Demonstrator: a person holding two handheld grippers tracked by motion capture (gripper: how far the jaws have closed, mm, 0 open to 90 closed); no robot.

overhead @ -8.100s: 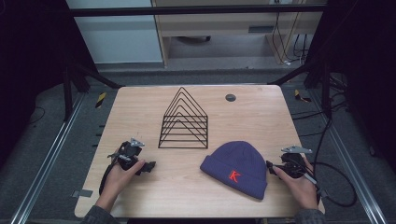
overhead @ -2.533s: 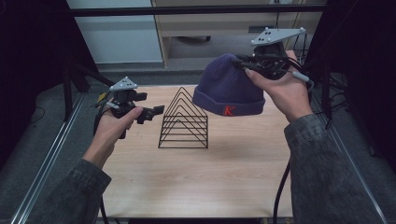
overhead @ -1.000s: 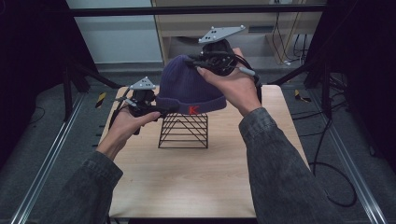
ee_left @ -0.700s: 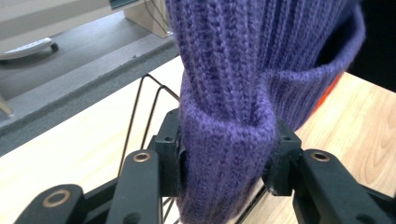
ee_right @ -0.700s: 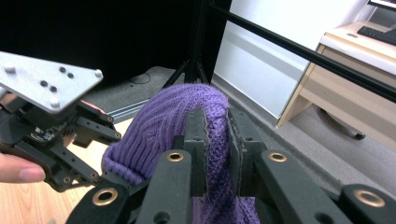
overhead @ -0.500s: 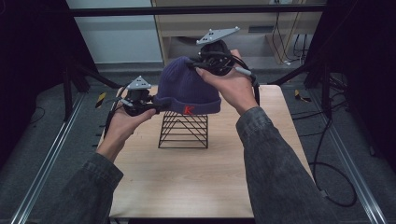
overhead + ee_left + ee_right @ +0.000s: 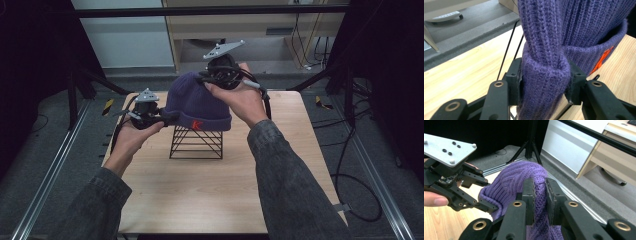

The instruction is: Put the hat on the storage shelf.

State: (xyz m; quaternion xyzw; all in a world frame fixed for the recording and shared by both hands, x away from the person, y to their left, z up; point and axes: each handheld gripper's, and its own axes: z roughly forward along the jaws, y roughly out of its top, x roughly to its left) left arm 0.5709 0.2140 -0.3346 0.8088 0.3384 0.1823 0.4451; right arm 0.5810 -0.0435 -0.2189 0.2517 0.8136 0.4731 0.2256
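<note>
Both grippers hold one purple knit beanie [image 7: 197, 102] up over a black wire rack [image 7: 196, 141] in the high view. At the left, the left gripper [image 7: 165, 118] pinches the folded brim at the beanie's left edge; at the upper right, the right gripper [image 7: 206, 80] grips the crown from behind and above. The beanie hangs level, its brim just on the peak of the rack, an orange letter on the brim facing the camera. The rack stands upright near the middle of the light wooden worktop [image 7: 200, 200], and both sleeved forearms reach in from below.

Seen from the left gripper view, the left gripper [image 7: 544, 82] is clamped on a bunched fold of the brim, knit bulging between the two pads. Thin black rack wires [image 7: 507, 48] run behind the beanie [image 7: 579, 27], with the worktop [image 7: 461, 75] beneath.

Looking along the right gripper view, the right gripper [image 7: 539, 195] has its pads pressed together on a ridge of the beanie [image 7: 509, 182] crown. Farther off at the left, the left gripper [image 7: 487, 206] nips the beanie's edge.
</note>
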